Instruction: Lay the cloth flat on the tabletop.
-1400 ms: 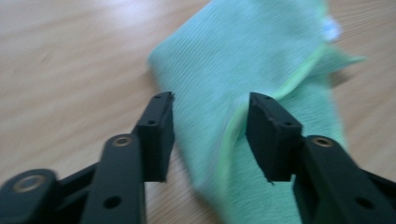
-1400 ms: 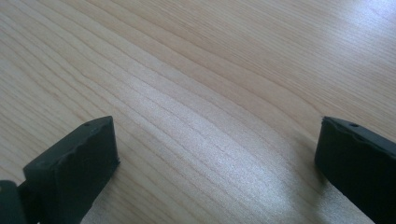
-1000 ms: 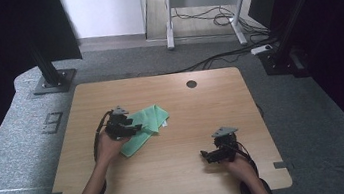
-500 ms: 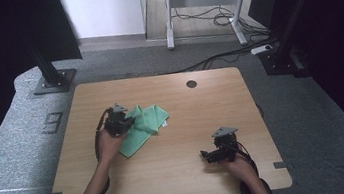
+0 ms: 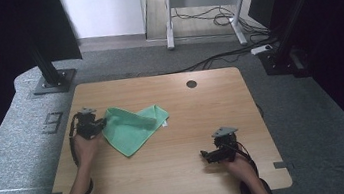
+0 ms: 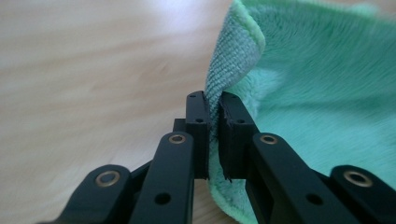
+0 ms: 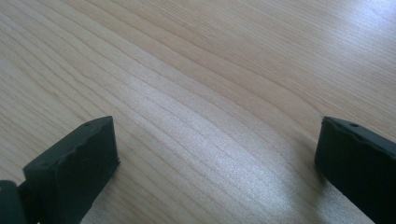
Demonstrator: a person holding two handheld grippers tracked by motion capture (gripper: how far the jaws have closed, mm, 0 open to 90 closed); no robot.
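A green microfibre cloth (image 5: pixel 131 125) lies spread on the left half of the wooden table (image 5: pixel 202 113), with one fold across its middle. My left gripper (image 5: pixel 99 124) is at the cloth's left corner, shut on its hemmed edge. In the left gripper view the two black jaws pinch that edge of the cloth (image 6: pixel 299 88) and lift it into a ridge; my left gripper (image 6: pixel 214 105) is just above the wood. My right gripper (image 5: pixel 207 156) rests low near the table's front right, open. In the right gripper view, my right gripper (image 7: pixel 215 140) has bare wood between its widely parted jaws.
A round cable hole (image 5: pixel 191 84) sits at the table's back edge. A black stand base (image 5: pixel 52 82) is on the grey floor behind the table's left corner, and a desk frame (image 5: pixel 203 7) with cables stands farther back.
My left gripper has pulled the cloth's corner to the left, and the bunched cloth has spread out flatter and wider. The right gripper has stayed in place.
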